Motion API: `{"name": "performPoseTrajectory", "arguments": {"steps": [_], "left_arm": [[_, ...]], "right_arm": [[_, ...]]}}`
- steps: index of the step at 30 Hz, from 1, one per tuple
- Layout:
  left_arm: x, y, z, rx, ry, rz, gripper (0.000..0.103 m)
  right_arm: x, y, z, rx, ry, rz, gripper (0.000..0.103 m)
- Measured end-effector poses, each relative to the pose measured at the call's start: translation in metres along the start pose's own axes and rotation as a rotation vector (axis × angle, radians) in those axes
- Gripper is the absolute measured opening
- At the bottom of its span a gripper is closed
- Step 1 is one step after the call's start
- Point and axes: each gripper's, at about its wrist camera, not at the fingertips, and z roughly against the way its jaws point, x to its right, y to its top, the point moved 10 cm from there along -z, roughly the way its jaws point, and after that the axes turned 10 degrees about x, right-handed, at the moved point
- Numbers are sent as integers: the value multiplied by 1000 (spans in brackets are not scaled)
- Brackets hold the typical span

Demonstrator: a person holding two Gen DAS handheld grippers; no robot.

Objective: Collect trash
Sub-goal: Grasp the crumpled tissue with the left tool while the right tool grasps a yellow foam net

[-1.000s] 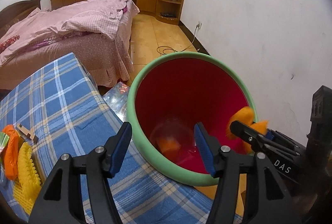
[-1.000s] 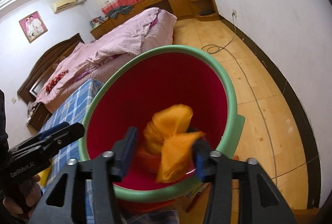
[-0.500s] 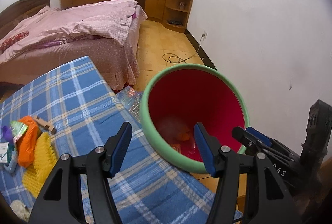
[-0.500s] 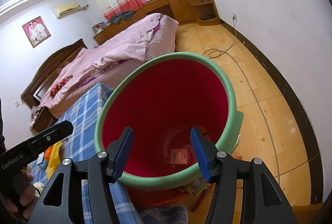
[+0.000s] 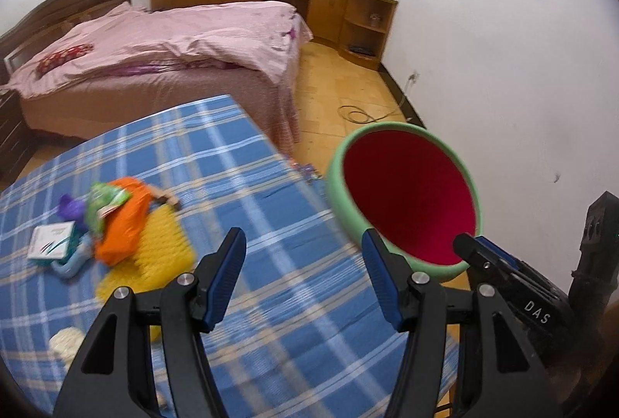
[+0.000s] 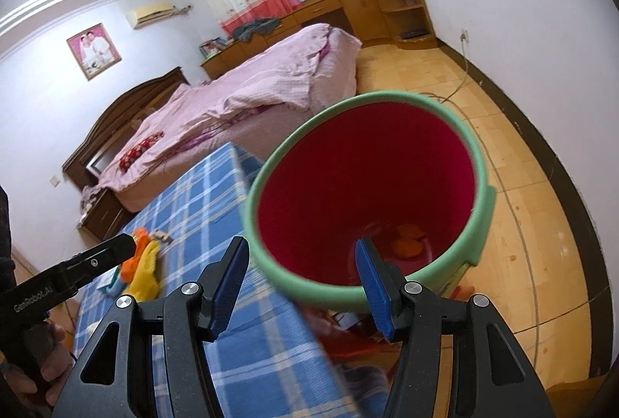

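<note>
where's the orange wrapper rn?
Left wrist view, left side: orange wrapper lies on the blue plaid cloth, atop the yellow brush, beside the green packet.

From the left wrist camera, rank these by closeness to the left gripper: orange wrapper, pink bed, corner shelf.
From the left gripper:
1. Orange wrapper, on the blue plaid cloth, left of the jaws.
2. Pink bed, beyond the cloth.
3. Corner shelf, against the far wall, right.
</note>
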Motion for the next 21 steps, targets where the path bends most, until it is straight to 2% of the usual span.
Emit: {"name": "performPoseTrajectory", "arguments": {"steps": [10, 21], "left_arm": [[-74, -26, 32, -11, 120, 95, 62], [-156, -65, 56, -50, 282, 184, 62]], "right_arm": [[-42, -25, 2, -44, 72, 65, 59], [-70, -51, -3, -104, 97, 106, 59]]}}
